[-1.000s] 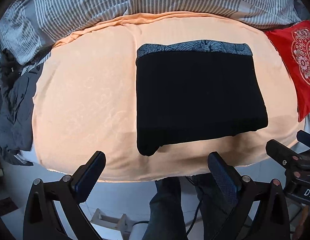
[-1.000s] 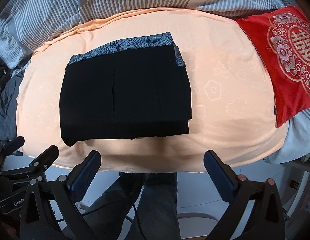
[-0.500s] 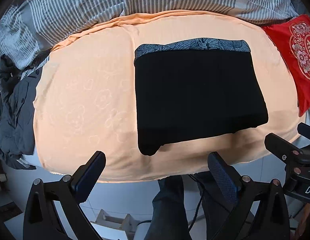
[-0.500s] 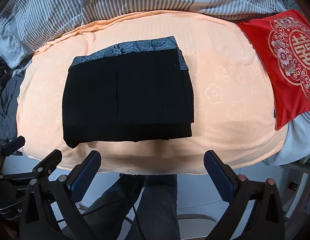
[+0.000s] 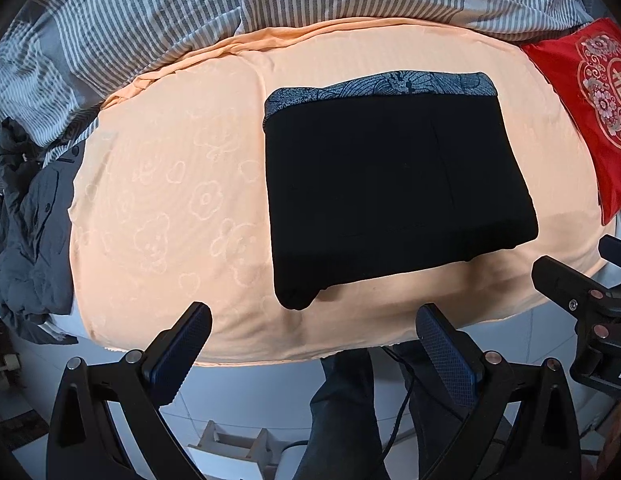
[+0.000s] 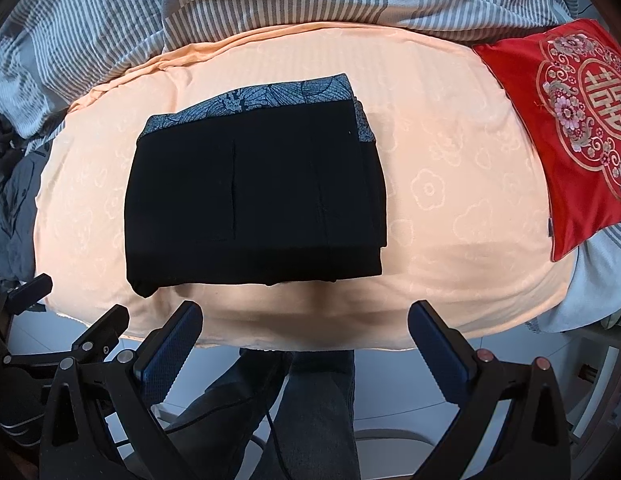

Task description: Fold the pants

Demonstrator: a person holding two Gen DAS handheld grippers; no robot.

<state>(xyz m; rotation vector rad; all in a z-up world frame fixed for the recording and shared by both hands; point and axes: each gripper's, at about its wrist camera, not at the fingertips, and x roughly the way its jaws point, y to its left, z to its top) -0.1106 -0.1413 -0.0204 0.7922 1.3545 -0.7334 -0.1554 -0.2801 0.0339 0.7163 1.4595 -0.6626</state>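
Both grippers, left gripper [image 5: 312, 344] and right gripper [image 6: 304, 340], wide, empty, short of folded pants [image 6: 254, 196]; inner layers hidden.

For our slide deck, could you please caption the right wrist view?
Open right tool poised before black pants, folded on a peach sheet.

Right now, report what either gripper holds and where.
Nothing: the left gripper and right gripper are open, short of the folded pants.
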